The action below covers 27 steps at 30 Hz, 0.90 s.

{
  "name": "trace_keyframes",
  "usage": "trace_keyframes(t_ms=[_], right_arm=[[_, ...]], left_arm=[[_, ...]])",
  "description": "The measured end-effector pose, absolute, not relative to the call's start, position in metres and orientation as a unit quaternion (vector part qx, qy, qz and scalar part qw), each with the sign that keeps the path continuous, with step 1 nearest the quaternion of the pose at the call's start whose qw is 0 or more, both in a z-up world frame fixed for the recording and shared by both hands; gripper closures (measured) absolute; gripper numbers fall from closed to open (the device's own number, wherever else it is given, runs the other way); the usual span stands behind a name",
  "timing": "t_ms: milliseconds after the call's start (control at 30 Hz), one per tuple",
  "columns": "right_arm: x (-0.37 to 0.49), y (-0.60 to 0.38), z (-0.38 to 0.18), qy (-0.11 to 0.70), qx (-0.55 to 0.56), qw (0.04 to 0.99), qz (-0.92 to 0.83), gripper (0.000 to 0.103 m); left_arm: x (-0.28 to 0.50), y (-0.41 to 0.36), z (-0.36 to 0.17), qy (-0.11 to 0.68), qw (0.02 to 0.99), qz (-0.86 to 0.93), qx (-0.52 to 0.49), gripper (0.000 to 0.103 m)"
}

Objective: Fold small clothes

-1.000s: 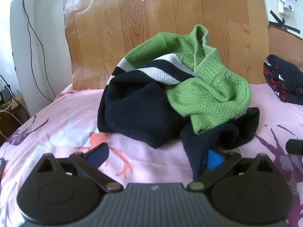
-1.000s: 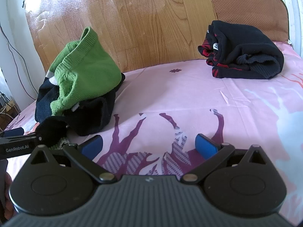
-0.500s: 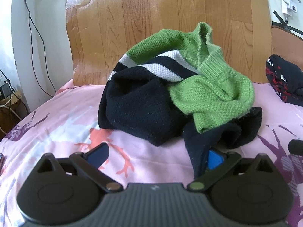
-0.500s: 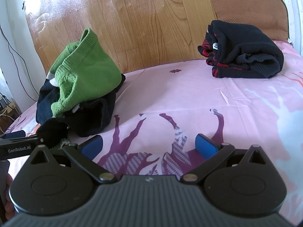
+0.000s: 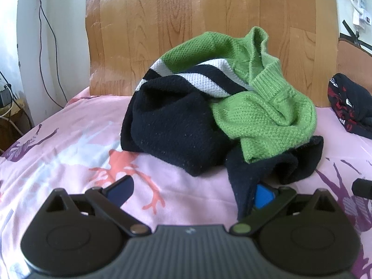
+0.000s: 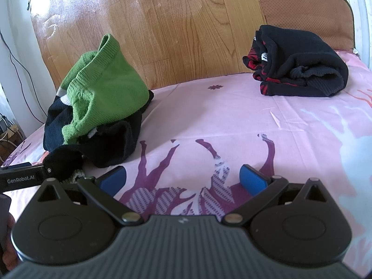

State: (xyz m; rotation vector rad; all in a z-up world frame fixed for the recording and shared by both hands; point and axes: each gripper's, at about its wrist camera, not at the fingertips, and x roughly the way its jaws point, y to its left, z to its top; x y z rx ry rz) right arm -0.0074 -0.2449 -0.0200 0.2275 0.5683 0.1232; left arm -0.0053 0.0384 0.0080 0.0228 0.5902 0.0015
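A crumpled green, black and white knit sweater (image 5: 227,116) lies heaped on the pink bed sheet (image 5: 69,153) near the wooden headboard; it also shows in the right wrist view (image 6: 104,102). My left gripper (image 5: 190,190) is open just in front of it, and a black sleeve end drapes over its right finger (image 5: 262,196). My right gripper (image 6: 181,179) is open and empty over bare sheet, to the right of the sweater. A folded black and red garment (image 6: 300,69) lies at the far right.
The wooden headboard (image 6: 174,34) stands behind the bed. A brown cushion (image 6: 307,14) leans at the back right. Cables (image 5: 44,46) hang on the white wall at left. The left gripper's side (image 6: 23,176) shows at the right view's left edge.
The left gripper has edged slightly closer to the sweater, which sits a little higher in view. The right gripper has barely moved. Both stay open.
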Motion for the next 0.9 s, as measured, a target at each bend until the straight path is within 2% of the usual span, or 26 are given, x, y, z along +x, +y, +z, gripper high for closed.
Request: trace_keyframes(t_ms=[633,800,900], right_arm=[[-0.007,-0.246,-0.020,0.275,0.116,0.953,0.056,0.000],[-0.020,-0.236,0.004,0.180,0.098,0.975,0.088,0.009],[-0.012,-0.207,0.028,0.143,0.052,0.978,0.141,0.009]], left_arm=[[-0.007,0.041,0.009,0.284,0.959,0.005,0.000,0.000],[-0.010,0.046,0.011,0.269,0.963,0.009,-0.015,0.000],[-0.010,0.048,0.013,0.264,0.964,0.010,-0.021,0.000]])
